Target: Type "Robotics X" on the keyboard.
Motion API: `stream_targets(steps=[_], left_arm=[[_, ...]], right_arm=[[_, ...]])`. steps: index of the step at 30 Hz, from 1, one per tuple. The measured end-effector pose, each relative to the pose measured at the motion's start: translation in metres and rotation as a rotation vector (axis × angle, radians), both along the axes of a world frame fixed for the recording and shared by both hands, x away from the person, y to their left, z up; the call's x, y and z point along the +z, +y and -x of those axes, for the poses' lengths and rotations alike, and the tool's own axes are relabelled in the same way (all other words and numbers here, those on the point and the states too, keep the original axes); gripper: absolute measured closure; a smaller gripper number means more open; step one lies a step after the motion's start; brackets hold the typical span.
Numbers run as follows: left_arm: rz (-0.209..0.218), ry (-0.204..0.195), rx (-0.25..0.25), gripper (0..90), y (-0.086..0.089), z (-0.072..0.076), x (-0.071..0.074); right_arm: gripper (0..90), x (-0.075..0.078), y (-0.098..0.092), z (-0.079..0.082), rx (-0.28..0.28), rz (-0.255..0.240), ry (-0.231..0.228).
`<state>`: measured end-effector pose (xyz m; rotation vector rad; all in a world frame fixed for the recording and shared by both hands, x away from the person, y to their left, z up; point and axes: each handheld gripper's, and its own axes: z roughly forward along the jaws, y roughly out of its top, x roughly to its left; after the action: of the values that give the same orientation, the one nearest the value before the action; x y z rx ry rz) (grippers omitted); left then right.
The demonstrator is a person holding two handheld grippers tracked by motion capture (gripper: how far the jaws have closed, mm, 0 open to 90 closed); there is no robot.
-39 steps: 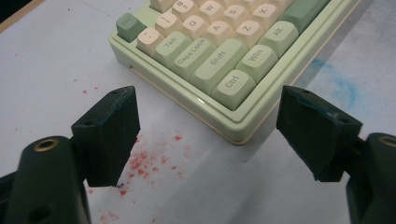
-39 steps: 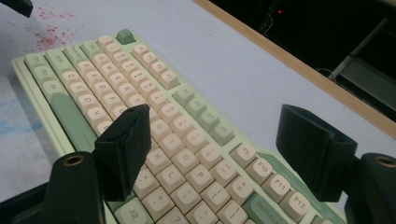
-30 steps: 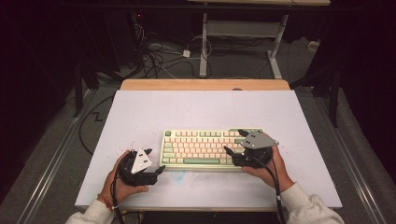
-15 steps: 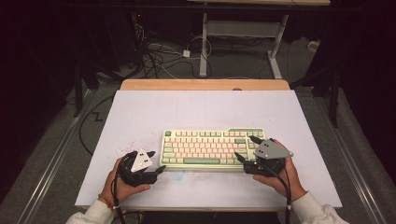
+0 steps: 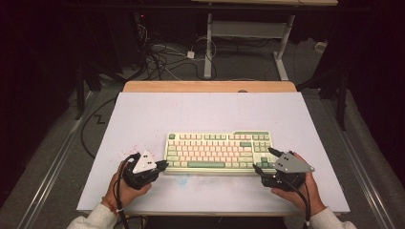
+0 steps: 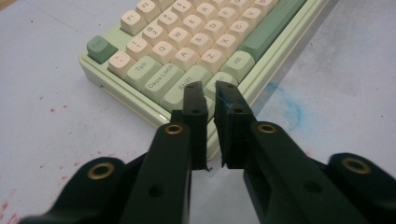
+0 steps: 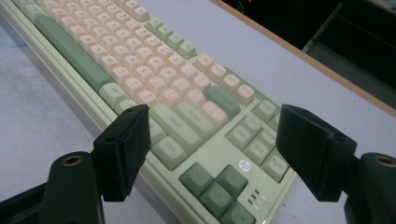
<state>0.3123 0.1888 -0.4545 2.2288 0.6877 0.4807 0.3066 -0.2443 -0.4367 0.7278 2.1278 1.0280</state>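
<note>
Keyboard [image 5: 218, 151] of pale green plastic with cream and green keys is laid near the front middle of the white table [image 5: 210, 112]. Left gripper [image 6: 211, 100] is held nearly closed (a thin gap remains) at its left corner, nothing gripped. Right gripper [image 7: 212, 140] is spread wide over the right end.

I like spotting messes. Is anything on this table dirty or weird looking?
Yes. The white table has stains: red specks on the mat left of the keyboard, and a blue chalky smudge just in front of its near edge. The keyboard itself sits straight and looks undamaged.
</note>
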Motion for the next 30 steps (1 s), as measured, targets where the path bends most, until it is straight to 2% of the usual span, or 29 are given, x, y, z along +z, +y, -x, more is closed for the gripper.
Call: stream_targets(steps=[4, 10, 12, 19, 22, 30], left_arm=[[-0.009, 0.005, -0.008, 87.6, -0.004, -0.002, 0.002], [-0.042, 0.008, -0.032, 87.9, -0.017, -0.003, 0.006], [-0.031, 0.013, -0.043, 87.9, -0.021, -0.005, 0.008], [-0.043, 0.033, -0.077, 87.9, -0.042, -0.016, 0.012], [-0.030, 0.048, -0.096, 88.0, -0.050, -0.021, 0.015], [-0.059, 0.063, -0.118, 88.0, -0.069, -0.036, 0.012]], right_arm=[[26.5, -0.004, -0.006, 0.004, -0.009, 0.001, 0.008], [26.5, -0.008, -0.013, 0.008, -0.024, 0.015, 0.010], [26.4, -0.009, -0.014, 0.009, -0.028, 0.013, 0.016], [26.4, -0.011, -0.015, 0.011, -0.032, 0.027, 0.018], [26.3, -0.011, -0.016, 0.011, -0.033, 0.033, 0.021], [26.4, -0.011, -0.023, 0.014, -0.051, 0.030, 0.020]])
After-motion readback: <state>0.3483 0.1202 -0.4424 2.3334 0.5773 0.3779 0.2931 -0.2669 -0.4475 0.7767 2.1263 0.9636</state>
